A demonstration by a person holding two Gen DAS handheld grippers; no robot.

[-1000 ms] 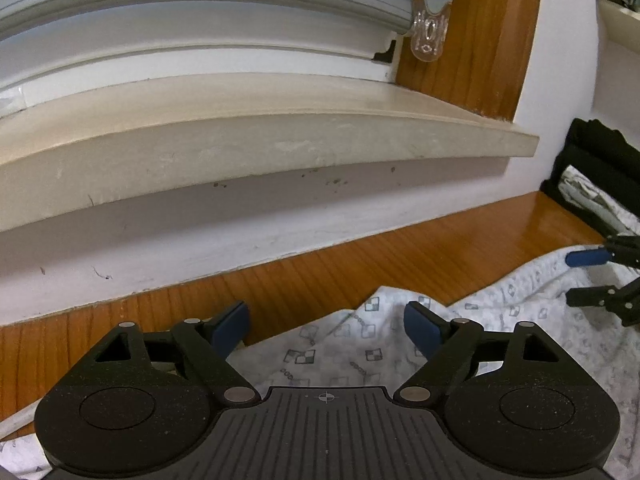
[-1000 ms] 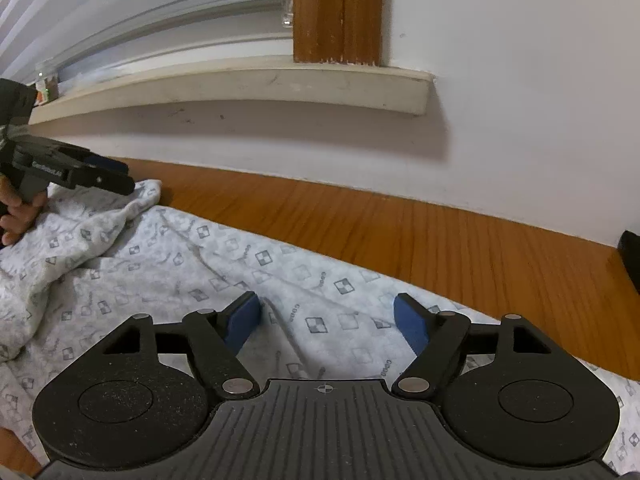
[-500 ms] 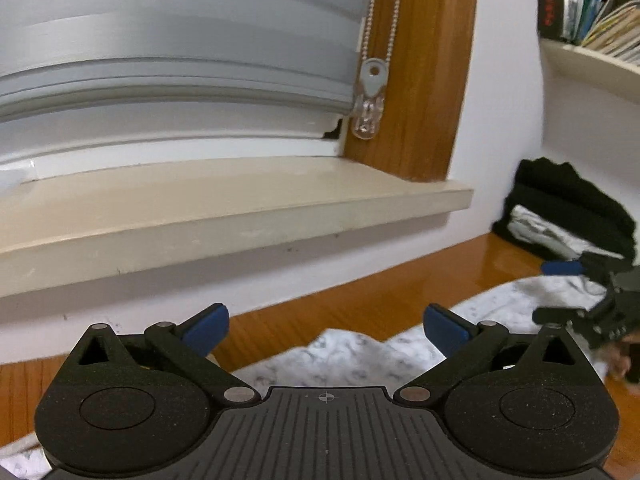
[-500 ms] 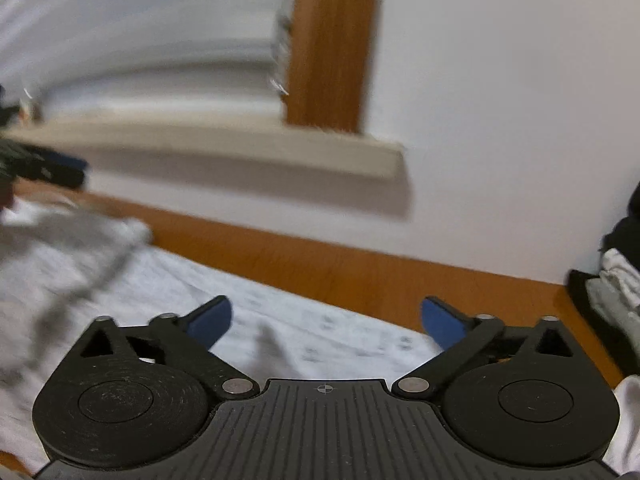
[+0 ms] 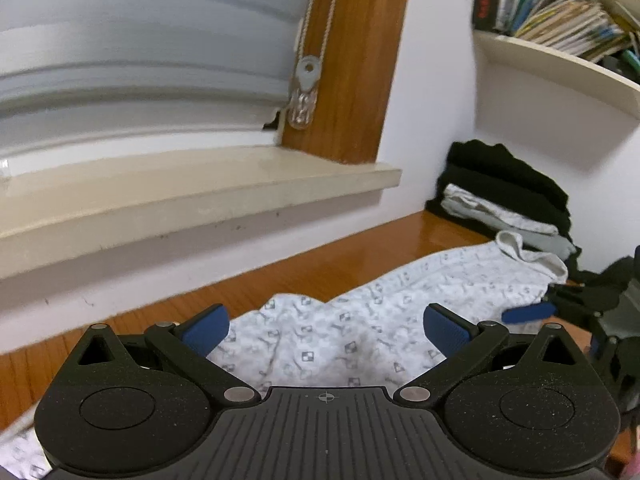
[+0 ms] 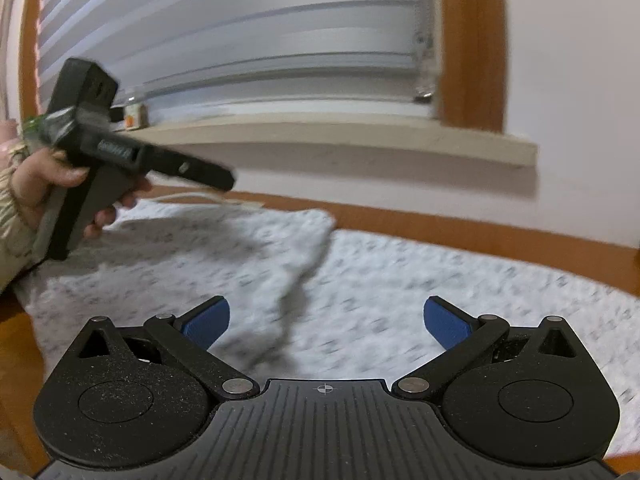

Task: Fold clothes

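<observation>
Both hand-held grippers empty above the patterned garment

The left hand-held gripper, jaws just opened wide, hovers with nothing between its blue pads over the white, grey-patterned cotton garment spread on the orange-brown wooden bench. At the right, the right hand-held gripper, likewise just opened wide, is empty. Folded black and grey clothes are stacked far right.

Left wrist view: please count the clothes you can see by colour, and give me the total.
White patterned garment spread on the table: 1
Black garments in the corner pile: at least 2; the folds hide the exact number
Pale grey or white garments inside that pile: about 2; their edges run together
Total: about 5 pieces, counting only what shows
</observation>
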